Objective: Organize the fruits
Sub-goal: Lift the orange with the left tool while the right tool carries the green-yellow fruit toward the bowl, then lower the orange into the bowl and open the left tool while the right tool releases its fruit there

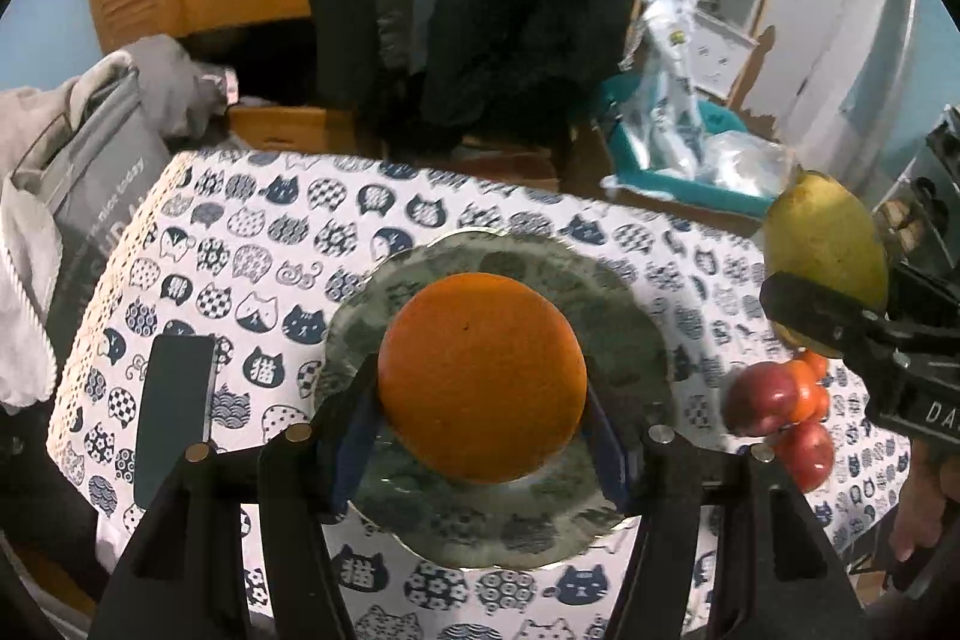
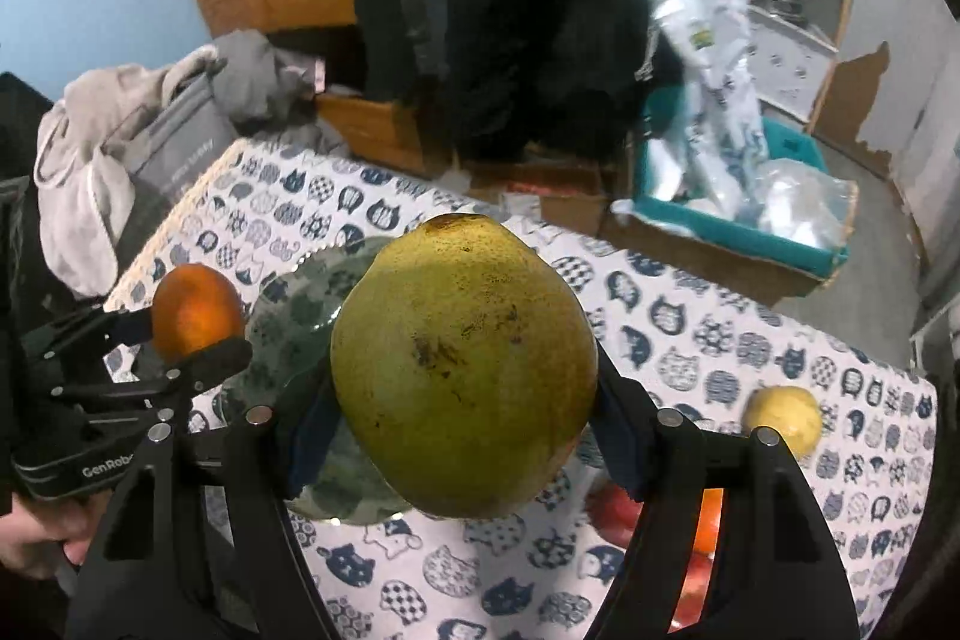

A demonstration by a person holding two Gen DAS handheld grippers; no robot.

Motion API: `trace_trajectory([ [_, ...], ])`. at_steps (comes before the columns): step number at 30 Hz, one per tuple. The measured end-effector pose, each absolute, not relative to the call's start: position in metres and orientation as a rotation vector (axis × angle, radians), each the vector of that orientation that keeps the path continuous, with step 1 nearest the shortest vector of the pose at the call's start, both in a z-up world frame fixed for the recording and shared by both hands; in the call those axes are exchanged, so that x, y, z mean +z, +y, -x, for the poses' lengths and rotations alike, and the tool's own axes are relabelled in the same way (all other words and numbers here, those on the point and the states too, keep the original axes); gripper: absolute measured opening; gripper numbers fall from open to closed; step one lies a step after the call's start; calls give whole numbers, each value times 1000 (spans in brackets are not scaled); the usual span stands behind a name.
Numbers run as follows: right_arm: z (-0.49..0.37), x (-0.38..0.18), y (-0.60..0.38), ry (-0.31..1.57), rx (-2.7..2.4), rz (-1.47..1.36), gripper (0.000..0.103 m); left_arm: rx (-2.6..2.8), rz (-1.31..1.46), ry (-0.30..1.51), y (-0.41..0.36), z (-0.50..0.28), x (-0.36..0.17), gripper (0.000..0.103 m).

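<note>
Orange (image 1: 482, 377) sits clamped in left tool (image 1: 483, 424) above plate (image 1: 624, 334); right tool (image 2: 465, 436) grips pear (image 2: 465, 364).

Orange orange (image 1: 482, 376), green-yellow pear (image 2: 463, 364), cat-print tablecloth (image 1: 252, 244)

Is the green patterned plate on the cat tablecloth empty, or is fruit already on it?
Apparently empty. The green patterned plate shows only bare surface; the round orange is held above it in the left gripper, though it hides the plate's centre.
</note>
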State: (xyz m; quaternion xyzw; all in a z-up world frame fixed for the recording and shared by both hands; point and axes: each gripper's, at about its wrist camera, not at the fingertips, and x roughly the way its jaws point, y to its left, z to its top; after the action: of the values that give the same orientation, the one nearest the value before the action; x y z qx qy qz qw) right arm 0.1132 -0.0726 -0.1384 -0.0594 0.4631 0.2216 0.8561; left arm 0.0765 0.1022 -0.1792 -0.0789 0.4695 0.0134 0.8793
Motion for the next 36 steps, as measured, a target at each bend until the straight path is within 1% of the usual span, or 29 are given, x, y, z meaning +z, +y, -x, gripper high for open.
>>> trace_trajectory([
  [10,-131,-190,-37,1079,489,155,73,82,225,1120,126,-96,-244,63],
  [15,-135,-207,-26,1124,502,183,73,73,255,1174,131,-100,-267,63],
  [28,-140,-225,-16,1179,497,180,74,32,263,1279,127,-109,-301,63],
  [36,-144,-232,-17,1204,489,160,74,35,233,1292,121,-111,-303,65],
])
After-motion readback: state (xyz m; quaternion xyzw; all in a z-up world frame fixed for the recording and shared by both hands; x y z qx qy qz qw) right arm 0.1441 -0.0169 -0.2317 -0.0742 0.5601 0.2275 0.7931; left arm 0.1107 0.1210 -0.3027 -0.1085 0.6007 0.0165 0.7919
